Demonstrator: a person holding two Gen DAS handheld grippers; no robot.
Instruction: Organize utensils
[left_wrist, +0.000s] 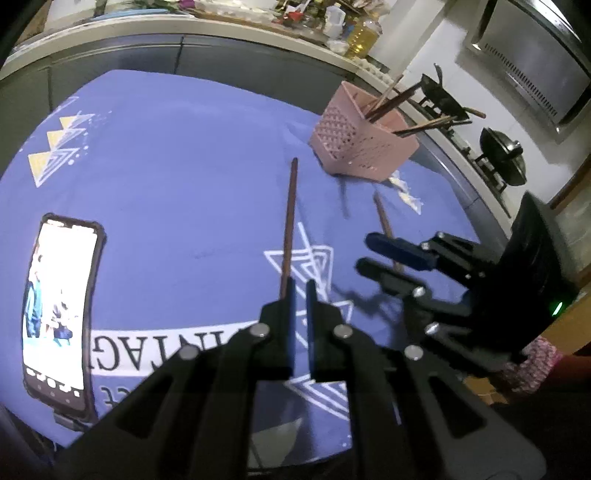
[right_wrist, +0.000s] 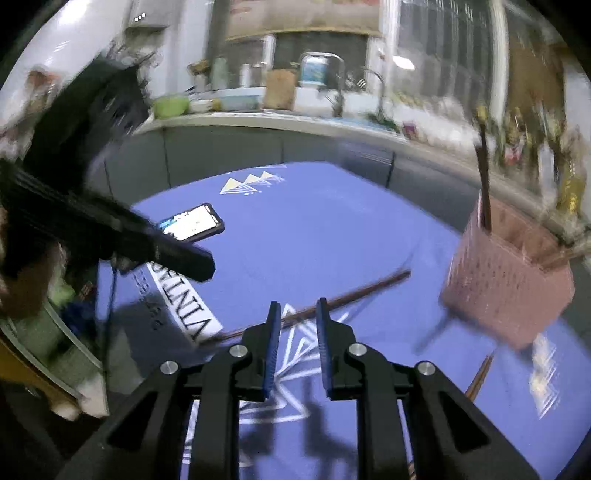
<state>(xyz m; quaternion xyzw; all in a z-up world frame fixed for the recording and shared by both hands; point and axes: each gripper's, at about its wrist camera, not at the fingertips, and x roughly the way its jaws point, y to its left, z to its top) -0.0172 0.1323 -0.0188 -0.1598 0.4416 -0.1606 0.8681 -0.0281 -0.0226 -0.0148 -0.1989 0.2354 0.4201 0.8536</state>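
Kitchen cabinets and a cluttered counter run behind my worktop (left_wrist: 166, 177), which is covered by a purple-blue cloth with white triangle prints and white lettering.

1. Left gripper (left_wrist: 301, 286): its jaws are pressed almost together on one end of a long dark-brown wooden chopstick (left_wrist: 289, 221). The chopstick runs from the left jaw's inner face straight away from me toward the far edge of the worktop, its far tip lifted clear of the cloth. In the right wrist view the same chopstick (right_wrist: 362, 291) crosses behind my right gripper's fingers.

2. Right gripper (right_wrist: 297, 306): its blue-padded jaws stand slightly apart with nothing between them. From the left wrist view it (left_wrist: 365, 251) sits over the right edge of the worktop.

3. Pink perforated plastic utensil basket (left_wrist: 360, 138): it stands upright near the far right corner of the worktop. Several brown chopsticks (left_wrist: 395, 101) lean out of its open top.

4. Second brown chopstick (left_wrist: 382, 216): it lies on the cloth between the basket and my right gripper, partly hidden by that gripper.

5. Black-cased smartphone (left_wrist: 61, 308): it lies flat, screen lit, near the left edge of the worktop, well apart from the basket.

The right wrist view is blurred.
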